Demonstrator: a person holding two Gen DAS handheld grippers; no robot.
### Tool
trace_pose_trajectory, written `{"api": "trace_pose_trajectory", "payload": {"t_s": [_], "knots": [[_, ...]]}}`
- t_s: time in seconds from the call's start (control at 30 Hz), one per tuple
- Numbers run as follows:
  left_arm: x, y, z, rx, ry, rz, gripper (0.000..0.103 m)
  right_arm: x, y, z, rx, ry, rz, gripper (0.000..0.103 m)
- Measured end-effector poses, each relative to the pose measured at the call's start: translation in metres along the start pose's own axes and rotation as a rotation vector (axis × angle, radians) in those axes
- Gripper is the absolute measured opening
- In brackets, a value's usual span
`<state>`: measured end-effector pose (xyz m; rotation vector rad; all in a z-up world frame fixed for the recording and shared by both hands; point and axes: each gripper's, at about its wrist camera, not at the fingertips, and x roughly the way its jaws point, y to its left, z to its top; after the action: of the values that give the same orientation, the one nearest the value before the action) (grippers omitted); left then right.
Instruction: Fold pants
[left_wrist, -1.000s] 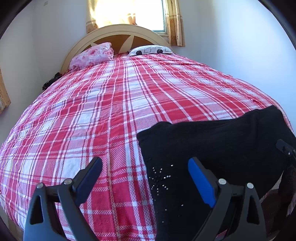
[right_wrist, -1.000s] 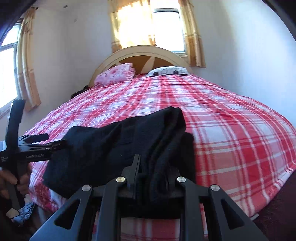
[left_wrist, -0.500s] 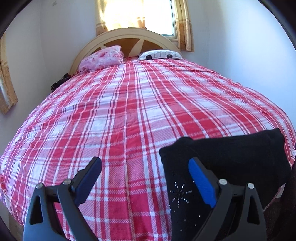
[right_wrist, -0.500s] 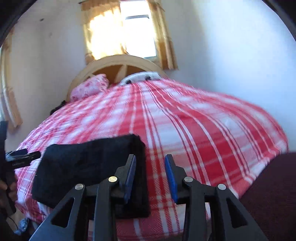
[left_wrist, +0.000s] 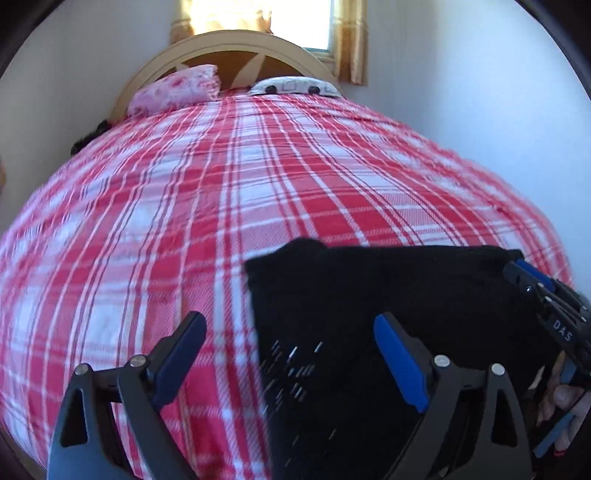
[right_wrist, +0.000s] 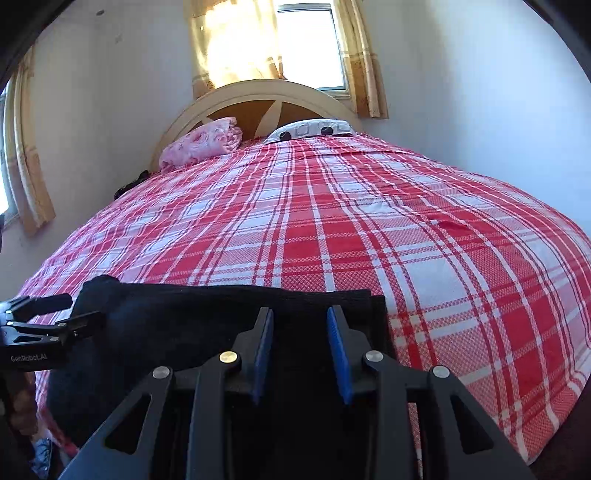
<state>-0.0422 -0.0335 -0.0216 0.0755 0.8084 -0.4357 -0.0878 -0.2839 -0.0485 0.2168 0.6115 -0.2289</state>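
The right gripper (right_wrist: 300, 354), a black two-finger claw with blue pads, hangs released just above the near right end of the black knit pants (right_wrist: 207, 325), its jaws parted with nothing between them. The left gripper (left_wrist: 290, 363), the same make, is spread wider still, one finger over the red-and-white plaid bedspread (left_wrist: 229, 206) and the other over the dark cloth; it grips nothing either.

The pants lie as a compact folded block along the near edge of the bed, corners roughly square, a scatter of small silver studs (left_wrist: 291, 365) showing near the left end. By my reckoning the folding is nearly finished, and the step in hand is tidying: press each end flat with open fingers and nudge the stray corner at the far left into line, without pinching, since a pinch would lift a layer and spoil the stack.

Beyond, a pink floral pillow (right_wrist: 201, 142) and a grey patterned pillow (right_wrist: 314, 129) rest against the cream arched headboard (right_wrist: 258, 96).
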Motion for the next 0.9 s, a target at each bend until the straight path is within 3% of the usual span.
{"api": "trace_pose_trajectory", "payload": {"t_s": [0.13, 0.2, 0.27, 0.33, 0.43, 0.63, 0.77, 0.8, 0.83, 0.9], "knots": [[0.000, 0.017, -0.030, -0.101, 0.045, -0.050, 0.096, -0.018, 0.006, 0.015, -0.070, 0.031, 0.030, 0.032], [0.010, 0.016, -0.040, -0.124, 0.126, -0.116, 0.096, -0.025, 0.022, 0.026, -0.120, 0.004, 0.118, 0.032], [0.010, 0.017, -0.043, -0.152, 0.123, -0.144, 0.097, -0.029, 0.047, 0.041, -0.187, 0.008, 0.229, 0.032], [0.012, 0.017, -0.042, -0.149, 0.135, -0.163, 0.097, -0.023, 0.083, 0.055, -0.253, 0.049, 0.383, 0.033], [0.010, 0.025, -0.045, -0.176, 0.150, -0.206, 0.097, 0.000, 0.134, 0.065, -0.368, 0.149, 0.497, 0.033], [0.009, 0.025, -0.056, -0.144, 0.148, -0.196, 0.097, 0.052, 0.217, 0.064, -0.624, 0.358, 0.554, 0.033], [0.010, 0.023, -0.060, -0.130, 0.136, -0.179, 0.098, 0.091, 0.241, 0.048, -0.818, 0.439, 0.442, 0.033], [0.010, 0.023, -0.062, -0.124, 0.136, -0.175, 0.098, 0.102, 0.244, 0.040, -0.872, 0.479, 0.377, 0.032], [0.010, 0.022, -0.062, -0.120, 0.130, -0.172, 0.098, 0.110, 0.244, 0.036, -0.892, 0.504, 0.345, 0.032], [0.010, 0.021, -0.063, -0.113, 0.126, -0.162, 0.098, 0.117, 0.238, 0.041, -0.810, 0.534, 0.340, 0.032]]}}
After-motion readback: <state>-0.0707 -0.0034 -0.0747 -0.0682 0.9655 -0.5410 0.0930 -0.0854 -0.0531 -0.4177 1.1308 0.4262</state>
